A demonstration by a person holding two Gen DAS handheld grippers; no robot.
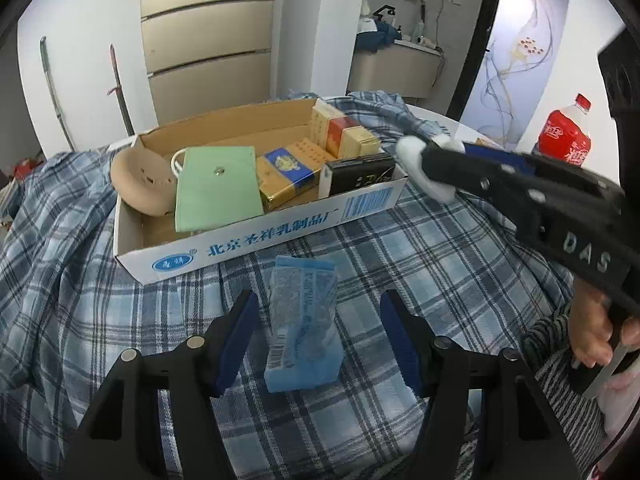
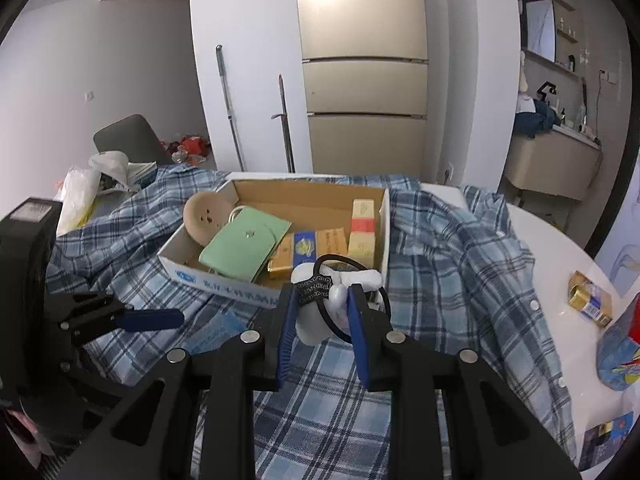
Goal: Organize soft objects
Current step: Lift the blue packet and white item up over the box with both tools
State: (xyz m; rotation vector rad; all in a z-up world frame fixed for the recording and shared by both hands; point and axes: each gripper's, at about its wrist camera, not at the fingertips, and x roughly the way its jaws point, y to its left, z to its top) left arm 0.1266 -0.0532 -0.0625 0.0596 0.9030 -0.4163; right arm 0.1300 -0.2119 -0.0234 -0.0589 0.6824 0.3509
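Note:
A blue tissue pack [image 1: 303, 322] lies on the plaid cloth [image 1: 420, 280] in front of the cardboard box [image 1: 256, 236]. My left gripper [image 1: 318, 338] is open, its fingers on either side of the pack, apart from it. My right gripper [image 2: 322, 316] is shut on a white soft item with a black band [image 2: 334, 300], held just in front of the box's near right corner [image 2: 384, 232]. It also shows in the left wrist view [image 1: 420, 168], beside the box. The box holds a green pouch [image 1: 216, 188], a tan round pad [image 1: 138, 184] and several packets.
A red-labelled bottle [image 1: 566, 136] stands at the right. A gold packet [image 2: 590, 298] and a blue bag [image 2: 618, 354] lie on the white table [image 2: 568, 248] at right. Fridge, poles and bags stand behind.

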